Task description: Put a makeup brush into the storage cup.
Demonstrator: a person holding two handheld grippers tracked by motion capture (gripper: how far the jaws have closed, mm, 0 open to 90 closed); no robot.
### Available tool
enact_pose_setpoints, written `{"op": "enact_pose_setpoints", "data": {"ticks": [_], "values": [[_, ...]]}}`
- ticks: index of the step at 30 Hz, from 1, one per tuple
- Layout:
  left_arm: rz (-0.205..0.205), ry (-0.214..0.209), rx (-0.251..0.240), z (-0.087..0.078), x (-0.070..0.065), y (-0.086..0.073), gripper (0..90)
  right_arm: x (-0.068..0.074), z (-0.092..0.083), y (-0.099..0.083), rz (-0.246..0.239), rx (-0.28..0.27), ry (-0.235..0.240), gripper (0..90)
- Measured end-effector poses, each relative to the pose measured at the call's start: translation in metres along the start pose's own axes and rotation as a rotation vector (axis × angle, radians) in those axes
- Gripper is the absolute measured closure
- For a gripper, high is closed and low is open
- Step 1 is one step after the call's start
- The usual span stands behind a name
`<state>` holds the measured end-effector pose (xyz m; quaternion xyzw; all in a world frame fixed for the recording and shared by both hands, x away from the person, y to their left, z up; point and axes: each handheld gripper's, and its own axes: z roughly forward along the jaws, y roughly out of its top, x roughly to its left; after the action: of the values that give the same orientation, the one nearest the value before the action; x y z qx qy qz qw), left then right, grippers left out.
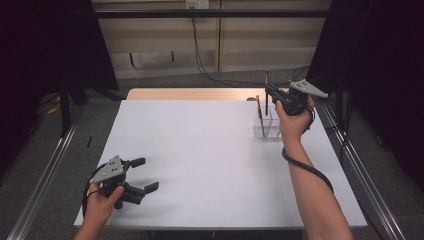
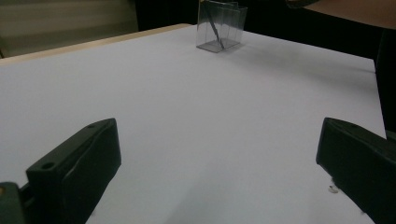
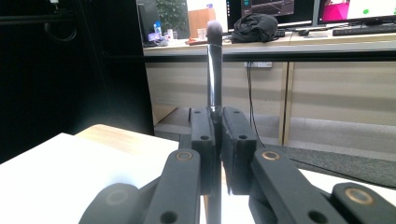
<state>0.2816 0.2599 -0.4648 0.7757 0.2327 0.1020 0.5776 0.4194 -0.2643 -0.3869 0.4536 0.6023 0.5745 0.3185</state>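
A slim makeup brush [image 3: 214,70] is held clamped between the closed jaws of the right gripper [image 3: 217,140], seen from that gripper's own camera as a polished metal ferrule rising straight up to a soft, rounded, greyish tuft of bristles. In the high view the same brush [image 1: 267,87] is seen as a thin dark rod standing upright above a clear plastic holder [image 1: 266,127], with the right gripper [image 1: 272,95] raised over the far right part of the table. The holder is a small box with transparent, glossy walls, and another thin, dark-handled brush [image 1: 260,116] is leaned inside it; in the left gripper view this holder [image 2: 221,29] is shown far off, its flat panes catching light and a slanted stick visible within. The table [image 1: 200,150] is covered by a smooth, matte white sheet, with a strip of pale wood exposed along its far edge. The left gripper [image 1: 142,176] is rested low at the near left corner, its two blocky black jaws spread wide apart with nothing between them — matte, squared pads [image 2: 79,163] with small screw holes. A black cable is looped around the right forearm [image 1: 312,185].
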Motion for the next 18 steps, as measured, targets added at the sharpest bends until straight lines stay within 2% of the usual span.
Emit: {"op": "enact_pose_setpoints", "data": {"ticks": [18], "values": [[-0.007,-0.001,-0.001,0.0009,0.0000,-0.0011,0.0,0.0032,0.0021,-0.0071,0.003,0.012,0.006,84.7]]}}
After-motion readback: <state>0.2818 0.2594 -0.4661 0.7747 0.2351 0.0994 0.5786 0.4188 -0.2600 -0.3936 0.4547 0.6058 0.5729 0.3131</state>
